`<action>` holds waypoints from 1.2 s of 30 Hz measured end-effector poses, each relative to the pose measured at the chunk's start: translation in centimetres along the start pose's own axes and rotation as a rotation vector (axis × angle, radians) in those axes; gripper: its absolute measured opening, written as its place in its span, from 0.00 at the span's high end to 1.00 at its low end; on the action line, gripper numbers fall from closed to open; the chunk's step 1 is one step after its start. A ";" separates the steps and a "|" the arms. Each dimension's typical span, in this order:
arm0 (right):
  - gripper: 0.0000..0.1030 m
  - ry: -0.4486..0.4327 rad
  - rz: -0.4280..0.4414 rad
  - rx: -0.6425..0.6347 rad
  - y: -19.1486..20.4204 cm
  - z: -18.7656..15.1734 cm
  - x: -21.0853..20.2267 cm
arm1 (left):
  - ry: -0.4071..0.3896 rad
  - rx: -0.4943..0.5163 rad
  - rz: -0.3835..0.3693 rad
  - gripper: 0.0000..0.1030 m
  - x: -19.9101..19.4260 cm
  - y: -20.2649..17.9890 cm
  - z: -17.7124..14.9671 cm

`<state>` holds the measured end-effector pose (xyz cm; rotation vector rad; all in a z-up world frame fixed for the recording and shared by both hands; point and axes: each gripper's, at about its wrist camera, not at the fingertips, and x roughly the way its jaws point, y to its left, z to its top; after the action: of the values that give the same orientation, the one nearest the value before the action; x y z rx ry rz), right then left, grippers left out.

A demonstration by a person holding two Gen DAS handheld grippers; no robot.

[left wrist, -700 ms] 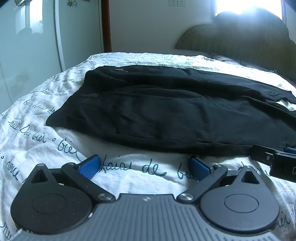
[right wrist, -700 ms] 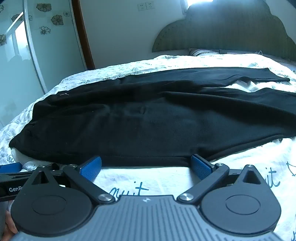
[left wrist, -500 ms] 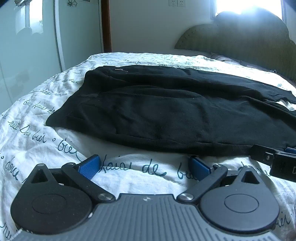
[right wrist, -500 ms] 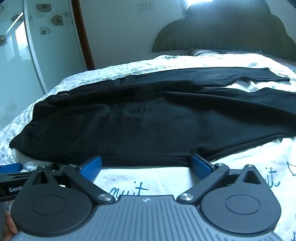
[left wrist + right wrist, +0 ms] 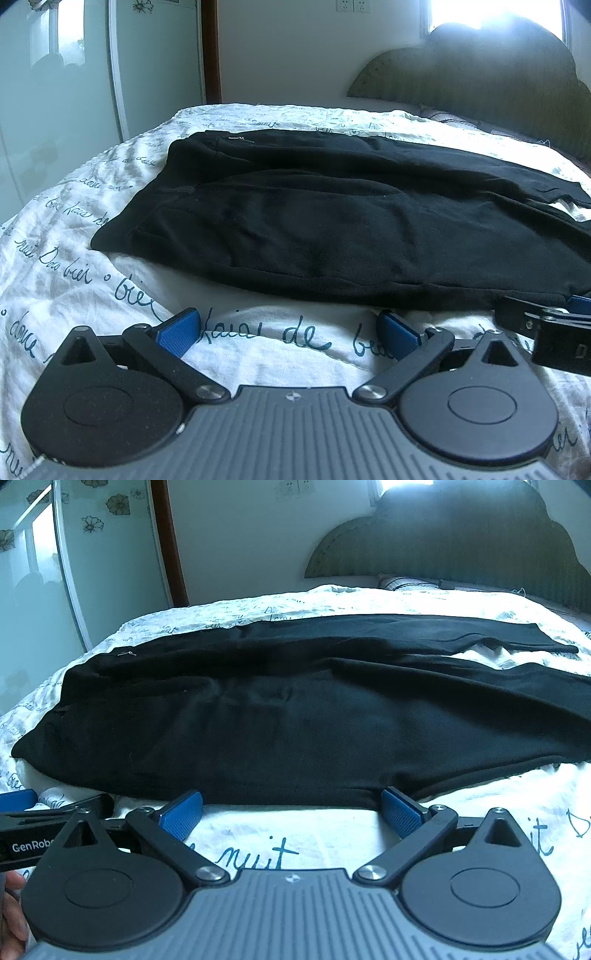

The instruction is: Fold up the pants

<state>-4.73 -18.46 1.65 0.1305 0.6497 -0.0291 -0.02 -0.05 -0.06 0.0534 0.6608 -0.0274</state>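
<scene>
**Black pants laid out on a bed, both hand-held grippers released at the near edge**

Far left: a glass wardrobe door (image 5: 55, 110) with flower decals, then a brown door frame (image 5: 170, 546). Centre: the black pants (image 5: 314, 221) lie flat across the bed (image 5: 66, 266), which carries a white cover printed with blue script. The waist end points left; the two legs run to the right, and in the right wrist view they part slightly, with a strip of cover showing between them. Near left: the left hand-held gripper (image 5: 288, 328) has its jaws spread wide and empty, its blue pads (image 5: 177, 332) resting over the cover just short of the pants' near hem. Near right: the right hand-held gripper (image 5: 291, 808) is likewise released, with nothing between its jaws; its pads sit right at the near hem, though contact cannot be judged. Each gripper appears at the edge of the other's view. Far right: a scalloped padded headboard (image 5: 461, 546) under a bright window (image 5: 491, 14).
</scene>
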 end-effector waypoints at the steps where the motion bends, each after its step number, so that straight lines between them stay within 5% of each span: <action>1: 0.00 0.002 0.008 0.004 -0.5 0.1 -0.2 | -0.005 -0.002 -0.005 0.00 -0.1 0.1 0.0; 5: 0.00 0.008 0.101 0.021 -1.0 0.4 -1.1 | -0.011 -0.018 -0.023 0.01 -0.6 0.5 -0.1; 10: 0.00 -0.040 0.224 -0.116 0.0 2.7 -2.7 | -0.039 -0.004 -0.072 0.02 -1.8 1.0 0.2; 17: 0.00 -0.393 0.257 -0.561 3.4 9.7 -2.1 | -0.048 0.073 -0.065 0.02 -2.5 3.1 2.5; 20: 0.00 -0.232 0.322 -0.657 5.4 15.0 3.6 | -0.037 0.063 -0.048 0.01 -2.3 4.9 4.3; 24: 0.01 -0.077 0.476 -0.597 5.3 20.0 11.4 | -0.021 0.049 -0.001 0.01 -1.4 7.8 7.5; 27: 0.03 -0.013 0.496 -0.617 6.2 22.3 16.5 | -0.026 0.052 0.052 0.01 -0.4 9.2 9.5; 31: 0.25 0.096 0.551 -0.597 8.0 24.1 22.8 | 0.001 0.026 0.070 0.01 1.9 10.6 12.0; 36: 0.28 0.186 0.577 -0.606 9.7 25.0 28.7 | 0.036 -0.040 0.039 0.01 5.2 11.6 15.1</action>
<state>33.79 -11.72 5.10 -0.2712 0.7604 0.7376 13.83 10.58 9.15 0.0282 0.6964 0.0248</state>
